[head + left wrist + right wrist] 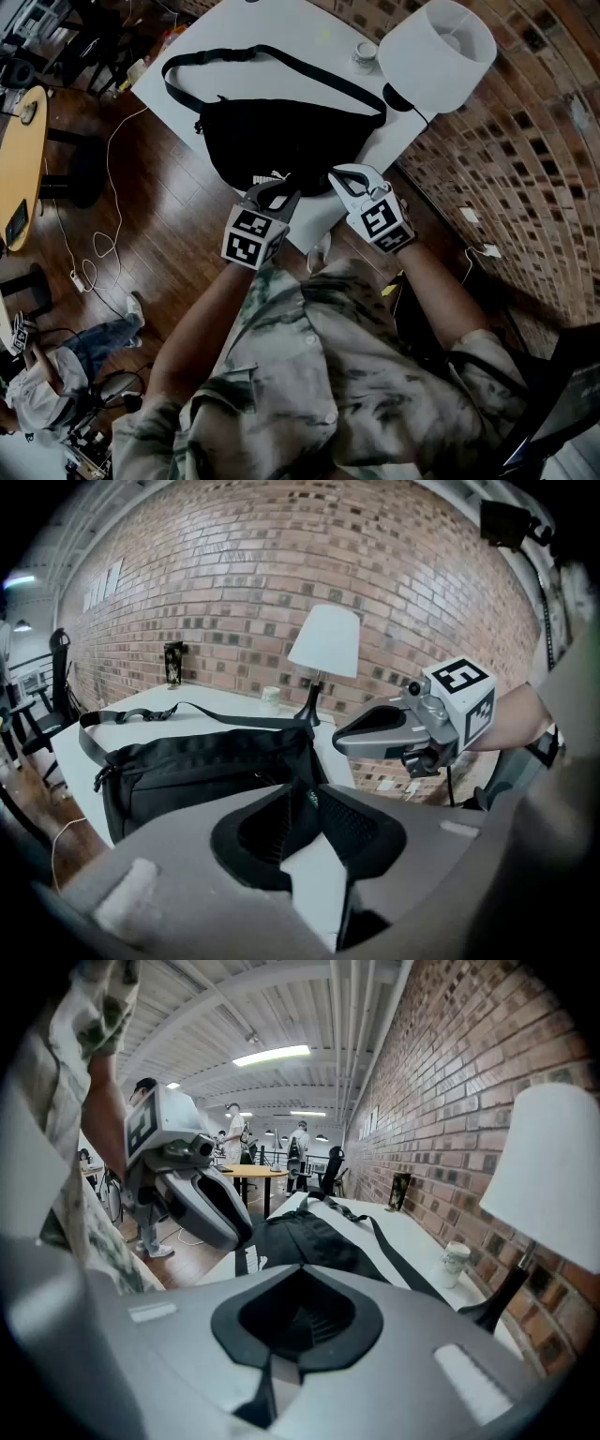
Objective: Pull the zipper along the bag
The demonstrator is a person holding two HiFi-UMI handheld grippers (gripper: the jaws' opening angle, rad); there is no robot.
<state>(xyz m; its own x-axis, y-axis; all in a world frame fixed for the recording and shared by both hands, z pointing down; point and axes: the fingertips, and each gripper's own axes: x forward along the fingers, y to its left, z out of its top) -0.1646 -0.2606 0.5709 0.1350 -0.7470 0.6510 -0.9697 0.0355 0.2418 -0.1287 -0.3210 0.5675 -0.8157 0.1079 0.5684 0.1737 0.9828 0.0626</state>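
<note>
A black waist bag (281, 136) lies on the white table (272, 23), its strap (272, 56) looped toward the far side. My left gripper (284, 187) hovers at the bag's near edge, jaws a little apart, nothing between them. In the left gripper view the bag (197, 771) fills the space just beyond the left gripper (305, 794). My right gripper (339, 175) is shut and empty, just right of the left one, over the bag's near right corner. From the right gripper (298, 1274) the bag (309, 1241) stretches away. I cannot make out the zipper pull.
A white-shaded lamp (436, 47) and a small cup (366, 54) stand at the table's far right by the brick wall (525, 141). A round wooden table (23, 150), floor cables (94, 253) and a seated person (56, 375) are to the left.
</note>
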